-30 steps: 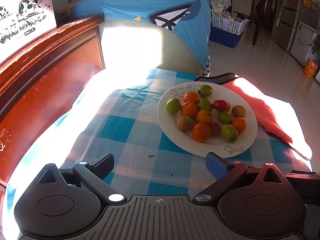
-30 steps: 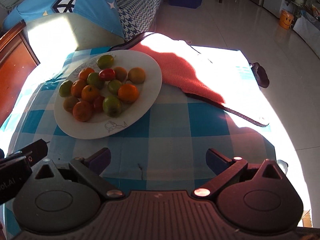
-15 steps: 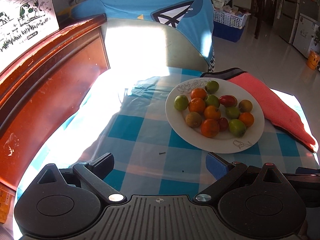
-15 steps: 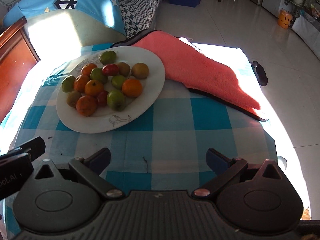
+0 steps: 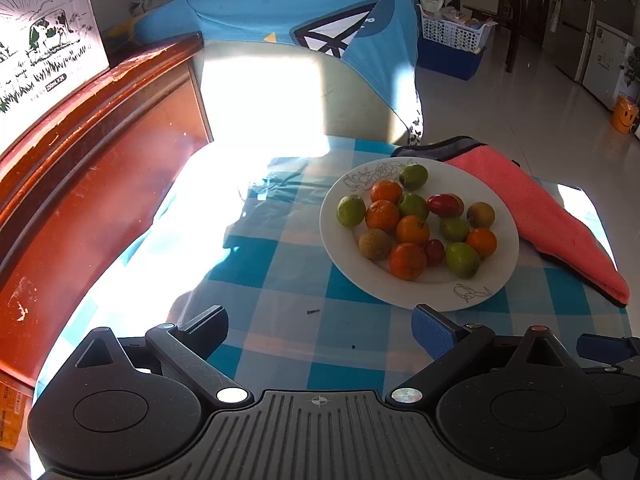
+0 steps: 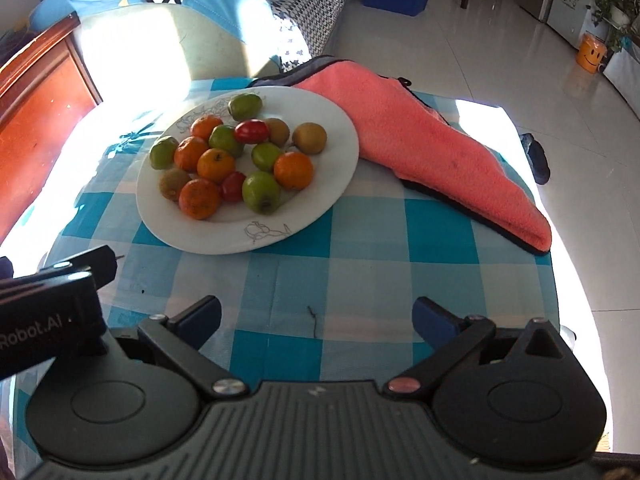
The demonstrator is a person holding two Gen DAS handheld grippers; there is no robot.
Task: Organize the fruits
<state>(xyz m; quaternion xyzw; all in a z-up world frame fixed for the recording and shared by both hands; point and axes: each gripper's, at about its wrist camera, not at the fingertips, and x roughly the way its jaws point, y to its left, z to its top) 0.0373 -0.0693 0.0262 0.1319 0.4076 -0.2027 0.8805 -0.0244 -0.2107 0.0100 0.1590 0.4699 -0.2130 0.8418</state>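
Observation:
A white plate [image 5: 496, 280] [image 6: 320, 168] on the blue checked tablecloth holds several small fruits: oranges [image 5: 407, 261] [image 6: 293, 169], green fruits [image 5: 462, 259] [image 6: 261, 191], red ones [image 5: 443, 205] [image 6: 251, 131] and brown kiwis [image 5: 375, 244] [image 6: 309, 138]. My left gripper [image 5: 318, 326] hovers open over the cloth, short of the plate's near-left rim. Open too, my right gripper [image 6: 318, 316] hangs over the cloth in front of the plate. Neither holds anything.
A folded pink towel [image 5: 552, 224] [image 6: 440, 156] lies right of the plate. A red wooden headboard [image 5: 80, 176] runs along the left. A chair draped in blue cloth [image 5: 304, 32] stands behind the table. The left gripper's body [image 6: 48, 312] shows at the right view's left edge.
Both grippers have drawn back and shifted a little, so the plate sits farther away in both views. Both stay open. The fruits have not moved.

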